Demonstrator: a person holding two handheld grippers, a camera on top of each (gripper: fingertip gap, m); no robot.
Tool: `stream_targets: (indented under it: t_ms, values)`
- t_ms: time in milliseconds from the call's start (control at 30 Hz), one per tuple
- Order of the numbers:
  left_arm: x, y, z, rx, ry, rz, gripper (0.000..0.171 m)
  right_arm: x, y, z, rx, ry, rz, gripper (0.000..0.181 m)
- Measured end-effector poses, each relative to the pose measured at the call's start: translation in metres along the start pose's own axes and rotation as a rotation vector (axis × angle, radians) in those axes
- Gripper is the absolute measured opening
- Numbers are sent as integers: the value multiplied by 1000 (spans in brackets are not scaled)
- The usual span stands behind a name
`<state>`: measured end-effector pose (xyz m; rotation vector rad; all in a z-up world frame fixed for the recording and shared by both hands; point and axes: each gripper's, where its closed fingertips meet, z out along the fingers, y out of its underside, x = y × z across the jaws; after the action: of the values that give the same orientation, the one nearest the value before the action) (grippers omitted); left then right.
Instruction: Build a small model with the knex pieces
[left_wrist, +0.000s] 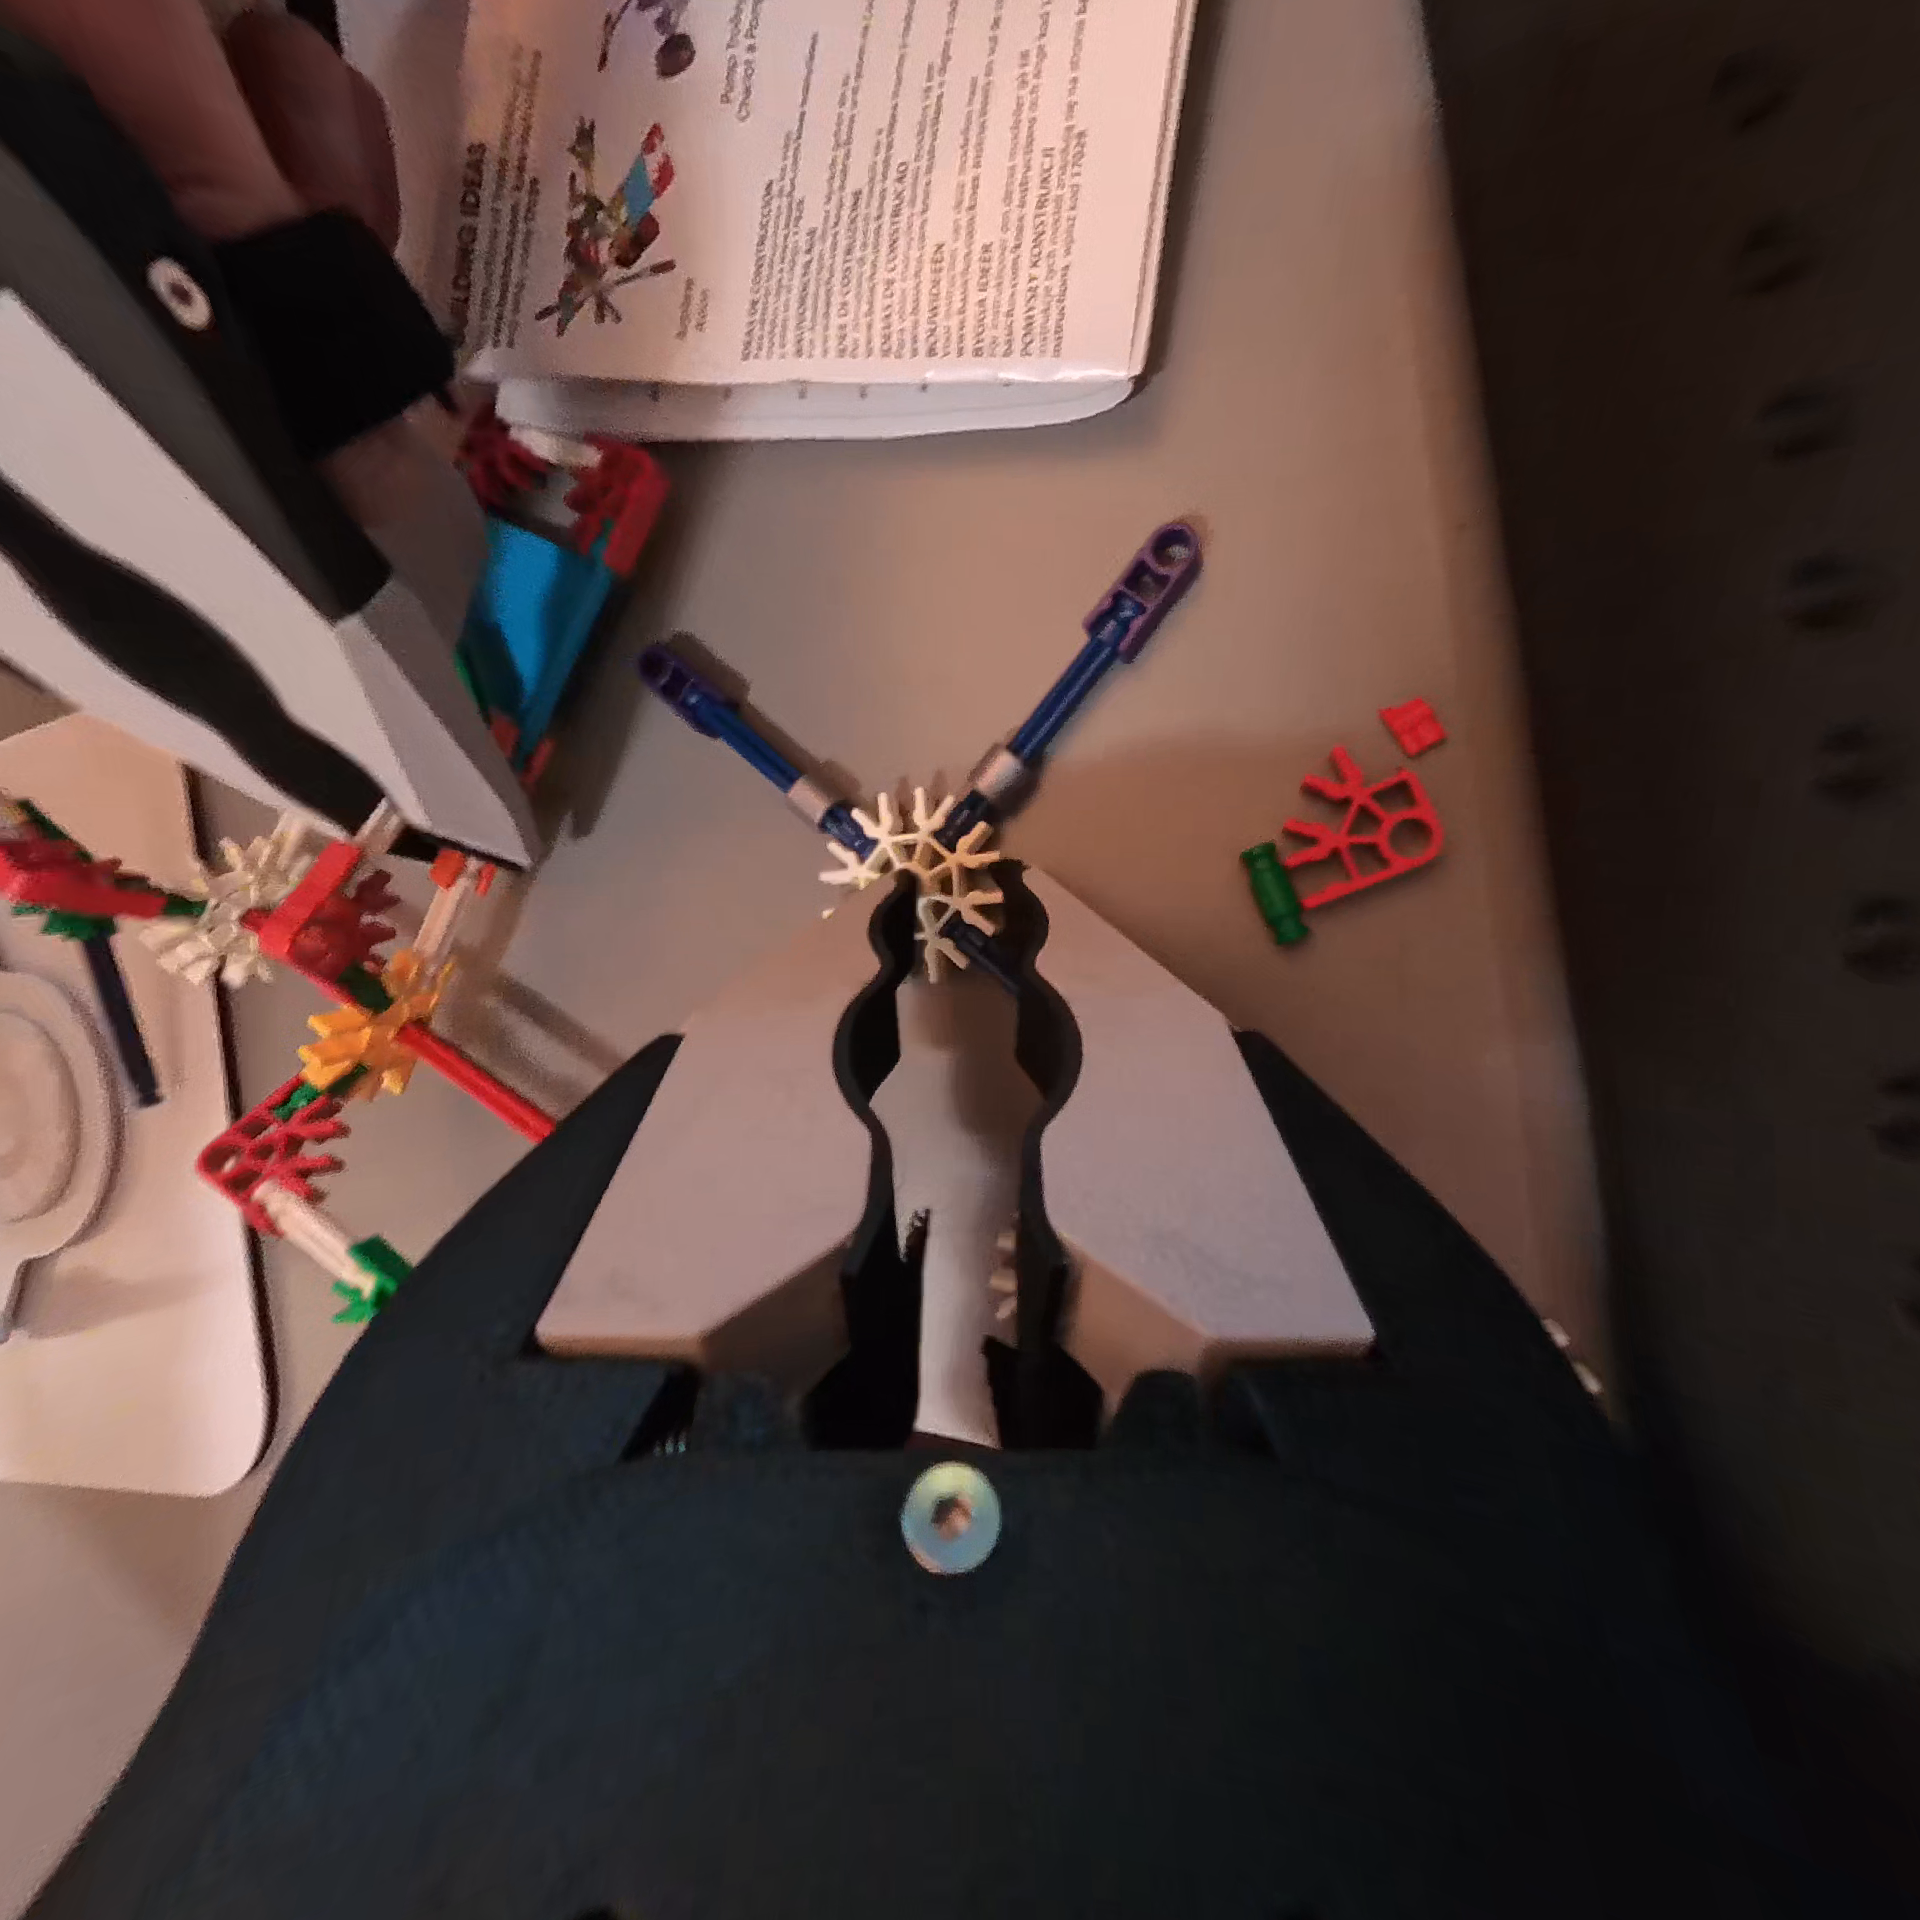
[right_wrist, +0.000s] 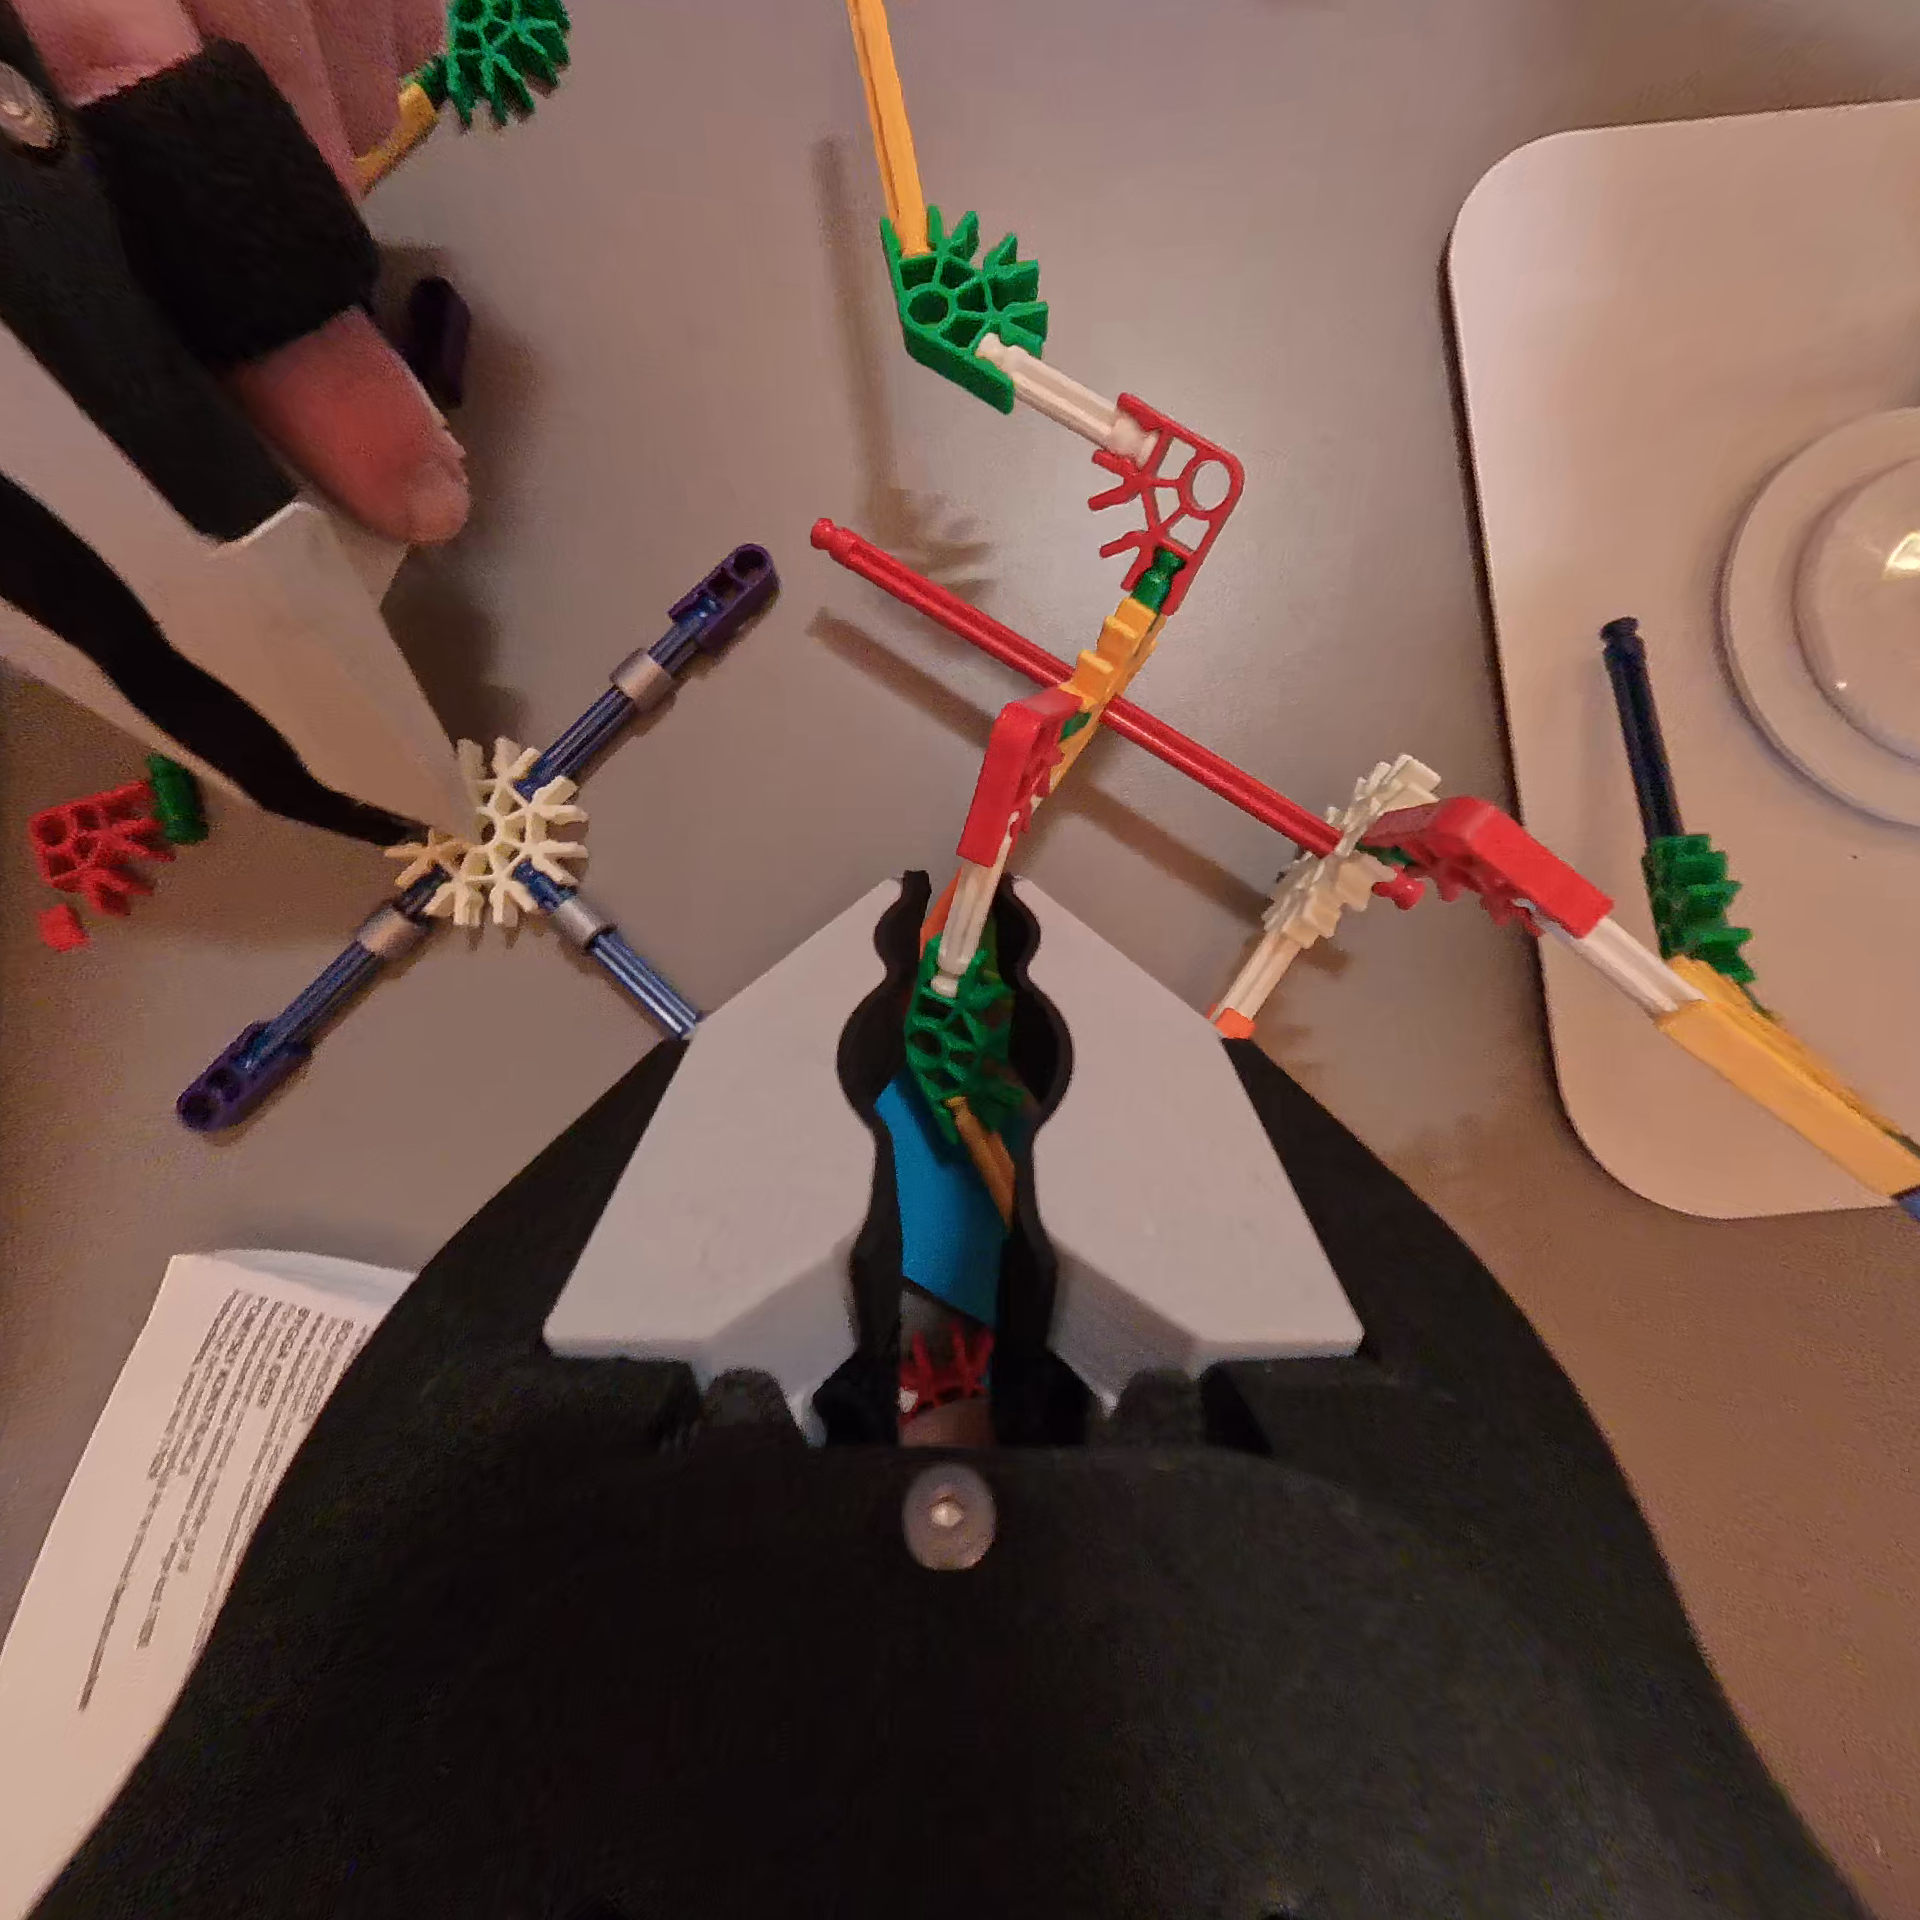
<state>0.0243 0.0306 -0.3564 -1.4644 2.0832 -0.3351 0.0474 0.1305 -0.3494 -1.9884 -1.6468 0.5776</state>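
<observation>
My left gripper (left_wrist: 951, 909) is shut on a white snowflake connector (left_wrist: 920, 852) that carries blue rods (left_wrist: 1060, 696) with purple end pieces (left_wrist: 1148, 582), low over the tan table. In the right wrist view it (right_wrist: 431, 826) pinches the same connector (right_wrist: 509, 831). My right gripper (right_wrist: 961, 894) is shut on a colourful rod-and-connector model, gripping its green connector (right_wrist: 956, 1039) and blue panel (right_wrist: 935, 1195). A long red rod (right_wrist: 1039, 665) sticks out of the model toward the white connector. In the left wrist view the right gripper (left_wrist: 447, 842) holds the model at the left.
An open instruction booklet (left_wrist: 810, 208) lies at the back. A red connector with a green piece (left_wrist: 1361, 842) and a small red bit (left_wrist: 1411, 724) lie near the table's right edge. A white tray with a round dome (right_wrist: 1662, 312) bears a dark blue rod (right_wrist: 1642, 727). Across from one pair of fingers to the other is roughly 11 cm.
</observation>
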Motion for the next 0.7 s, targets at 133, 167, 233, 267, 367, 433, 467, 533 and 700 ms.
stream_targets:
  t_ms: [133, 167, 233, 267, 367, 433, 467, 533, 700]
  values:
    - [-32, 4, -24, 10, -150, -41, 30, -2, 1, -8, 24, -57, 11, 10]
    - [-43, 4, -34, 25, -202, -55, 31, -2, 1, -10, 32, -71, 15, 10]
    - [-70, 11, -53, 18, -340, -100, 36, -5, 1, -14, 48, -105, 9, 10]
    - [-81, 18, -61, -4, -398, -125, 36, -5, 2, -15, 53, -118, 9, 9]
    - [-95, 36, -66, -58, -460, -185, 38, -8, 3, -18, 68, -151, -2, 9]
    - [-97, 44, -60, -85, -450, -233, 35, -9, 3, -19, 70, -159, -10, 9]
    - [-96, 47, -56, -95, -435, -256, 30, -10, 3, -19, 73, -167, -17, 9]
    - [-95, 51, -50, -116, -419, -247, 22, -11, 3, -20, 78, -180, -12, 9]
    - [-97, 57, -47, -196, -468, -90, 20, -11, 4, -21, 90, -200, -8, 9]
